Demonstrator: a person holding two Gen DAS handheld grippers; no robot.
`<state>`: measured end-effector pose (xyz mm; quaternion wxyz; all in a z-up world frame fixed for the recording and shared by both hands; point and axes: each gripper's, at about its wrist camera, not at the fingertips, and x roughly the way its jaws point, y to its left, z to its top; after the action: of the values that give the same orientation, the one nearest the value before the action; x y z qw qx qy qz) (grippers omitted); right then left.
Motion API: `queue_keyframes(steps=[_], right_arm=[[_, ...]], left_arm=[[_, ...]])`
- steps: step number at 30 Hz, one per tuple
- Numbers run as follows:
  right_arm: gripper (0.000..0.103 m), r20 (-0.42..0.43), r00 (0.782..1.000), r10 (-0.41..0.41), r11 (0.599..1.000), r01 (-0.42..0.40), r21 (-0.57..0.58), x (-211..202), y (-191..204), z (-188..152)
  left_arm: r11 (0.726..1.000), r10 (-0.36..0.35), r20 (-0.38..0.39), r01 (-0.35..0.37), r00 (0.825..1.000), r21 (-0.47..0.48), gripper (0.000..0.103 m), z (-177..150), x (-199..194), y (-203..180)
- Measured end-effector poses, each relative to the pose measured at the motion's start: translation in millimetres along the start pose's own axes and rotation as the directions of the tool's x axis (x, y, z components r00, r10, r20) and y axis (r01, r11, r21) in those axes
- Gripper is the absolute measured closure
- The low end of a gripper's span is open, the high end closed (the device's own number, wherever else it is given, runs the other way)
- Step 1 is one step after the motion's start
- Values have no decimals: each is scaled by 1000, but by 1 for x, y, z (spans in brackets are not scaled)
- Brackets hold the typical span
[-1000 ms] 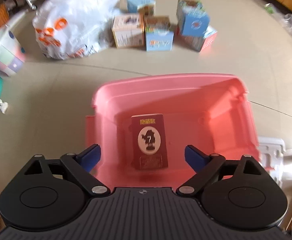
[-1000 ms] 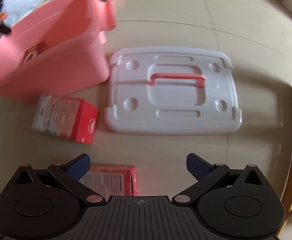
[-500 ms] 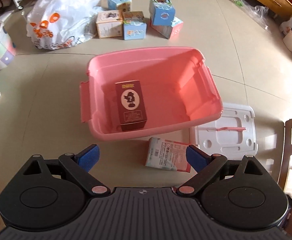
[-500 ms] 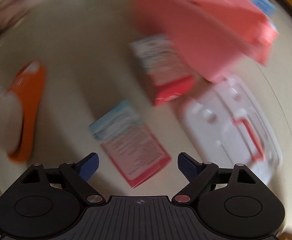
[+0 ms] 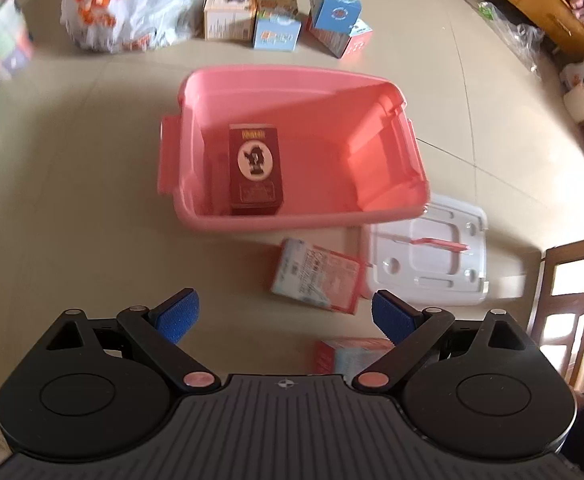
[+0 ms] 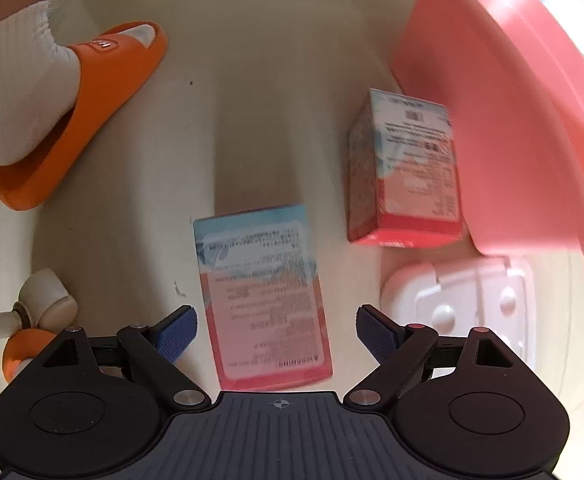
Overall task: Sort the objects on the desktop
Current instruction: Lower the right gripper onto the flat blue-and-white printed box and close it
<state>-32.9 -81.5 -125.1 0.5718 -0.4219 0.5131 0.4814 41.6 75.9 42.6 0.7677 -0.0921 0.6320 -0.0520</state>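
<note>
A pink storage bin (image 5: 388, 200) stands on the floor with a dark red box (image 5: 255, 168) lying inside it. My left gripper (image 5: 286, 316) is open and empty, raised well above the floor in front of the bin. Two red and light-blue boxes lie on the floor: one (image 5: 318, 276) just before the bin, one (image 5: 352, 354) under my left gripper. In the right wrist view, my right gripper (image 6: 278, 334) is open, low over the nearer box (image 6: 262, 292), its fingers either side of it. The other box (image 6: 406, 168) lies beside the bin (image 6: 504, 92).
The bin's white lid (image 5: 428, 260) with a pink handle lies right of the boxes and shows in the right wrist view (image 6: 464, 300). Several small boxes (image 5: 280, 12) and a white plastic bag (image 5: 132, 4) lie beyond the bin. A foot in an orange slipper (image 6: 80, 108) stands at left.
My left gripper has pulled up and back from the bin, so the floor boxes and lid came into view. My right gripper swung left and now sits over a red and blue box.
</note>
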Motion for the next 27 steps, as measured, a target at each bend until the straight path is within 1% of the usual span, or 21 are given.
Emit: queue_keyframes(steps=[2,5,8,10,13,16,17,18,19,22,27], right_arm=[[18,2,1000,19,999,-19,-27,6,2,5],[18,-7,999,34,996,-35,-79,17,5,12],[18,-29,999,39,992,-43,-120,30,8,17],[19,-47,998,47,990,-53,-127,38,9,18],[19,-69,996,48,993,-56,-105,49,9,17],[23,-89,994,56,996,-62,-68,59,9,13],[25,-98,993,65,996,-71,-61,62,9,11],[30,-106,992,75,995,-82,-58,64,11,10],[32,-114,990,85,994,-92,-56,67,13,9],[32,-126,987,97,994,-102,-36,71,16,8],[33,-107,986,124,989,-115,89,71,16,8]], left_arm=[[999,-24,-14,23,1000,-40,7,-1,0,4],[997,-42,-22,40,999,-73,7,-3,-3,8],[995,-40,-15,39,999,-87,7,-5,-4,9],[995,-41,-16,39,999,-96,7,-5,-5,12],[991,-56,-32,52,998,-122,7,-5,-4,16],[987,-68,-43,61,997,-147,7,-7,-2,21],[987,-67,-43,60,997,-151,7,-7,-2,22],[986,-66,-44,58,997,-155,7,-8,-2,24],[986,-64,-47,56,997,-160,7,-9,-1,25],[981,-73,-56,62,996,-184,7,-10,1,30],[969,-115,-95,91,989,-232,7,-13,7,37]])
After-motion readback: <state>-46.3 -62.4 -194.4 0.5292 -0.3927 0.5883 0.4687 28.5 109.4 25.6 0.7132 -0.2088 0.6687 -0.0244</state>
